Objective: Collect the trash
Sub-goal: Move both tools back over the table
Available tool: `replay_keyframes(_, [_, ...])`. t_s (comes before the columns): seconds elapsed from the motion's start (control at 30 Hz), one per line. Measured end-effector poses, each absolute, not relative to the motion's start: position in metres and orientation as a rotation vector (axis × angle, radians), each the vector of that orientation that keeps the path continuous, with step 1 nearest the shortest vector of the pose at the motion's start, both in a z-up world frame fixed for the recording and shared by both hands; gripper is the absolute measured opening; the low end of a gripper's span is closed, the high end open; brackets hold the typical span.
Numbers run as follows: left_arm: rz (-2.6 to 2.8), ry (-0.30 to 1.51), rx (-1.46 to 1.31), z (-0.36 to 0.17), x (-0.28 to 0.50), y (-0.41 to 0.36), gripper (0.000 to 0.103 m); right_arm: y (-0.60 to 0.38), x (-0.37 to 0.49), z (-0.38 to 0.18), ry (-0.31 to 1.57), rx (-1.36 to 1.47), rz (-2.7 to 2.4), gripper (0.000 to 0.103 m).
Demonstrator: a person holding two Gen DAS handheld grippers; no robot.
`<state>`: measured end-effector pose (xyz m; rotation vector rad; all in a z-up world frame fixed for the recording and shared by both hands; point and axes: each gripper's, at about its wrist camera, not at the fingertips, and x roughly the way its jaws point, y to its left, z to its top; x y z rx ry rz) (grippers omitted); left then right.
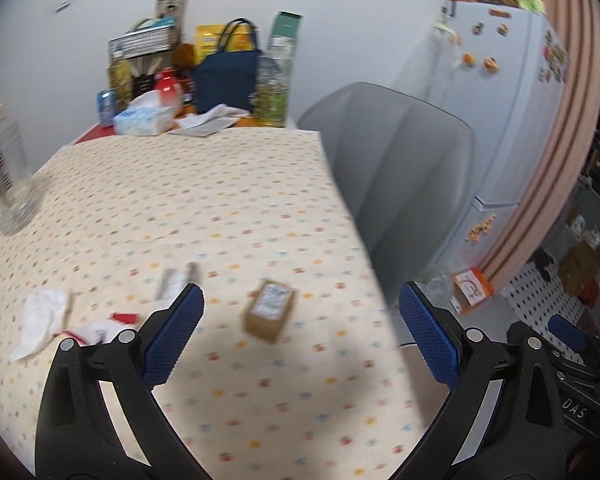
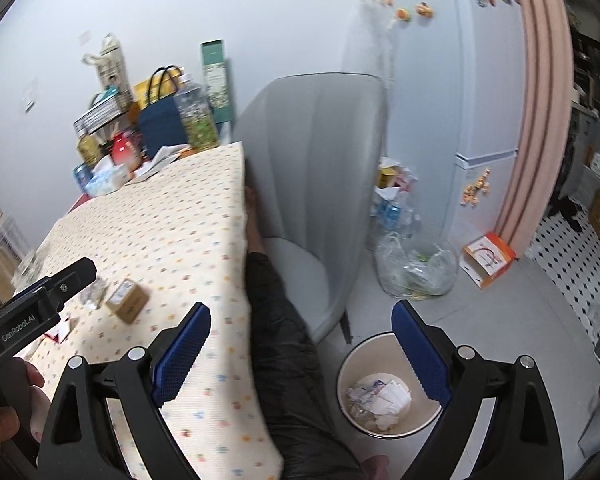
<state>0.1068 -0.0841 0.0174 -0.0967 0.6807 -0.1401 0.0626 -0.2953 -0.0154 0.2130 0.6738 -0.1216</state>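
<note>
The left gripper (image 1: 300, 336) fills the bottom of its view, its 2 blue pads spread wide with nothing between them, hanging over the table (image 1: 228, 184). The right gripper (image 2: 300, 350) is likewise released and empty, poised past the table edge above the bin (image 2: 346, 364) on the floor, which already holds crumpled paper.

Left on the cloth are 4 bits of trash. The box (image 1: 271, 311) lies just ahead of the left gripper; it looks like light, stiff card, so a pinch across its 2 long sides should hold, with little risk of crushing. The tissue (image 1: 42, 320) near the left edge is soft and nearly weightless; it will collapse in the pads, so take it at its bunched middle. Beside it lies a red-and-white wrapper (image 1: 100, 326), thin, flat and likely slippery; a raised or folded edge would be the best place to grip. The small packet (image 1: 176, 280) beyond the left pad is blurred; I judge it flat and light too.
</note>
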Motion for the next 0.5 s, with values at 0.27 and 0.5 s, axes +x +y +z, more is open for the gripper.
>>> replay_keyframes(0.27, [-0.040,0.707,-0.143,0.005,0.097,-0.031,0.097,-0.253,0.070,-0.016,0.688,0.174,-0.046,0.090])
replay_keyframes(0.5, [0.042,0.728,-0.168,-0.006,0.088,0.010,0.097,-0.222,0.080,-0.021,0.707,0.152,0.020,0.090])
